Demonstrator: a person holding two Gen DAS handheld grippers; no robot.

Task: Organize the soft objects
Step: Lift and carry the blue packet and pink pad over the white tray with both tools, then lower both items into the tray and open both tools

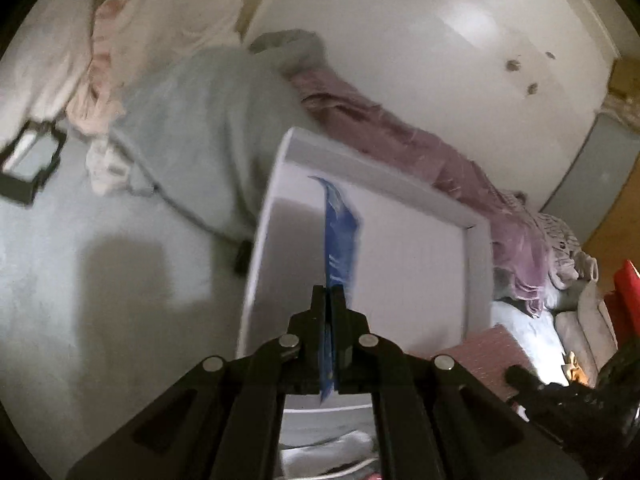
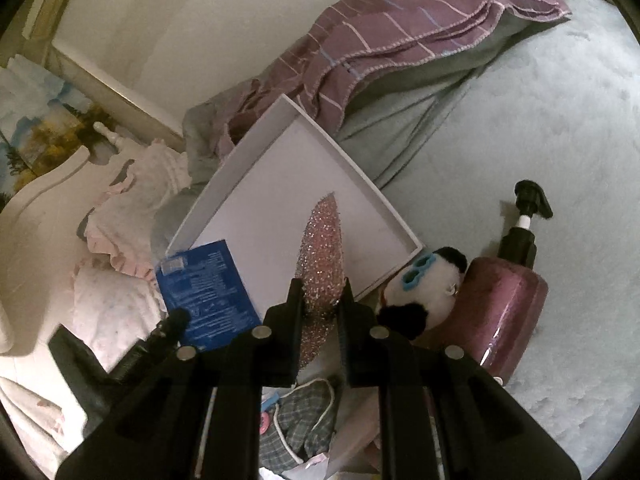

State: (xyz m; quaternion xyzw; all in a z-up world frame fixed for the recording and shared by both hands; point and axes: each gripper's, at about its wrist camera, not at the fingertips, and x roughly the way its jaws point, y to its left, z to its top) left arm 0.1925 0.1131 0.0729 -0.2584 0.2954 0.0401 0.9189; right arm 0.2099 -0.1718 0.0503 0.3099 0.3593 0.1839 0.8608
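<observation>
Left wrist view: left gripper [image 1: 329,294] jaws pressed onto a thin blue packet [image 1: 338,236], seen edge-on over the white tray [image 1: 384,184] at frame centre. Phone-like slab [image 1: 30,158] far left on the bed [image 1: 60,280], seen only here. Right wrist view alone shows packet's printed face, panda plush [image 2: 424,280] and pink pump bottle [image 2: 508,304] lower right. Right gripper [image 2: 322,292] jaws pinch a pink glittery pad [image 2: 322,256], oval, sparkly, above the tray's near edge.
</observation>
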